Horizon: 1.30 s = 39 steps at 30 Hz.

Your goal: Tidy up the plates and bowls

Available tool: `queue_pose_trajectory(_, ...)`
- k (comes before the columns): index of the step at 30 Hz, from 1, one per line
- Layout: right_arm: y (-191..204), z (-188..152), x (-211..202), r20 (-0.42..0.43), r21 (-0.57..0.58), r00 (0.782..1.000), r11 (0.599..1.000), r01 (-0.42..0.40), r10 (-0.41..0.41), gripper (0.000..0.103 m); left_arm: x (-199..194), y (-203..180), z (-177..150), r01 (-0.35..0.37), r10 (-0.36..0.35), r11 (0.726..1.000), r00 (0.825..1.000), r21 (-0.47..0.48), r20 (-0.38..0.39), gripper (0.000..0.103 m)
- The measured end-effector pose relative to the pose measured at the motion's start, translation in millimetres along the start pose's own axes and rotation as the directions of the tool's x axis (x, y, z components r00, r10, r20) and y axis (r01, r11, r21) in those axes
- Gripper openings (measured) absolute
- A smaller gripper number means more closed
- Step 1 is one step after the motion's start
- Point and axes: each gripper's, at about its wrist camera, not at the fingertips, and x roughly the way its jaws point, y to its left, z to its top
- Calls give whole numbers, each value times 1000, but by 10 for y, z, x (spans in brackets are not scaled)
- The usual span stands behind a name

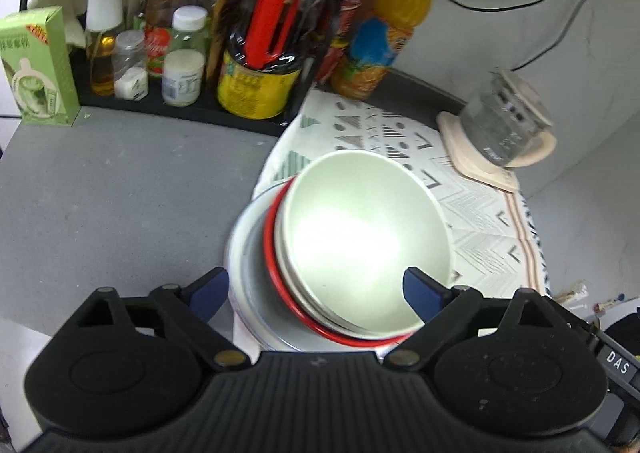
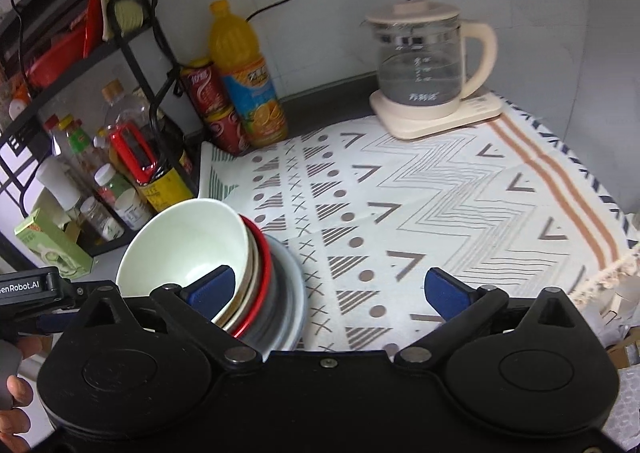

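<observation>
A stack of dishes is tilted up at the patterned mat's left edge: a pale green bowl [image 1: 364,237] on top, a white bowl and a red-rimmed bowl [image 1: 276,273] under it, and a grey-blue plate [image 1: 248,293] at the bottom. The same stack shows in the right wrist view, with the green bowl [image 2: 188,241] and the plate [image 2: 290,293]. My left gripper [image 1: 316,293] is open, its blue fingers either side of the stack. My right gripper [image 2: 330,291] is open and empty over the mat, its left finger [image 2: 212,289] in front of the stack.
A black rack with bottles and jars [image 1: 256,65] stands behind the stack, a green box [image 1: 38,65] to its left. An orange juice bottle [image 2: 244,81] and red cans [image 2: 212,109] stand by the wall. A glass kettle [image 2: 428,65] sits at the mat's [image 2: 460,205] far right.
</observation>
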Motion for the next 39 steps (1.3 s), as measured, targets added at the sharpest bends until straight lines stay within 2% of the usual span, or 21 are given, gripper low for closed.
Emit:
queue_pose_trajectory(5,-144,-63,-309,51,-1,998,1000,23,-23,102,-281,-191,-155,25,-29,997,998,69,57,103)
queue_pose_trajectory(12,-314,-283,-735,89,3,995,999,35,-35,103,-675,-333,-544,21,-31,995,995,98,96,103)
queue_pose_trajectory(15,-361,-438,-875,88,1,996,999,34,-34,103,-848,-362,-721,-2,-7,994,996,106,84,103)
queue_pose_trajectory(26,-380,-863,-1506,124,-45,992,998,40,-34,103,-1469,-317,-1282,-12,-4,993,990,116,140,103)
queue_pose_trajectory(34,-338,-1120,-1896,155,-42,987,998,45,-38,103,-1788,-260,-1564,28,-48,993,983,113,179,103)
queue_pose_trajectory(39,-251,-1266,-2088,155,-45,987,998,45,-37,103,-1915,-270,-1723,21,-50,989,980,149,192,103)
